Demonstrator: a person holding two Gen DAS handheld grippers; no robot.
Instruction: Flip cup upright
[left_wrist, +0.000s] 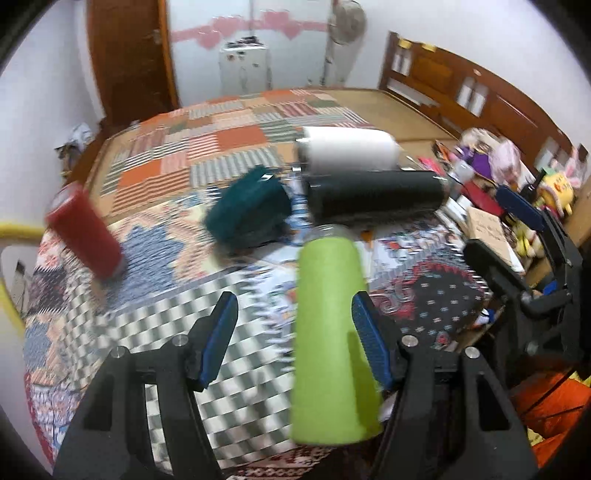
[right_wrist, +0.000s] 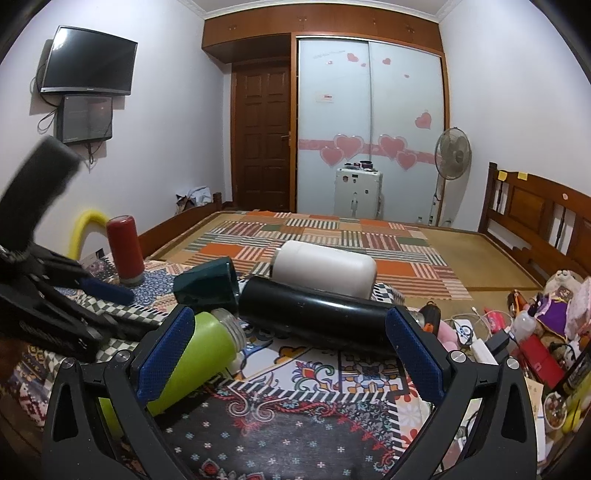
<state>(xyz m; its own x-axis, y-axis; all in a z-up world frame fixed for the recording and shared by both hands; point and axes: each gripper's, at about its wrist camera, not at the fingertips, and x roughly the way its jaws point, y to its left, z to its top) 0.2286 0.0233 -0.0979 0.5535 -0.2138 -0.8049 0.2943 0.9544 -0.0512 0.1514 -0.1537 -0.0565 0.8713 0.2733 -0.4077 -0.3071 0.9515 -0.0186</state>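
Observation:
A lime green cup (left_wrist: 330, 332) lies on its side on the patterned cloth, threaded neck pointing away. It lies between the fingers of my open left gripper (left_wrist: 295, 325), against the right pad (left_wrist: 369, 339), with a gap to the left pad. In the right wrist view the green cup (right_wrist: 195, 354) lies just beyond the left finger of my open, empty right gripper (right_wrist: 291, 343). A black cup (left_wrist: 375, 199), a white cup (left_wrist: 347, 149) and a dark teal cup (left_wrist: 247, 206) lie on their sides further off. A red cup (left_wrist: 85, 230) stands on end at the left.
The cups lie on a patchwork cloth (right_wrist: 295, 424) covering a table. Toys, bottles, cables and boxes (right_wrist: 532, 325) crowd the right side. A yellow foam tube (right_wrist: 86, 225) stands at the left edge. A bed with a wooden headboard (right_wrist: 535, 218) lies beyond.

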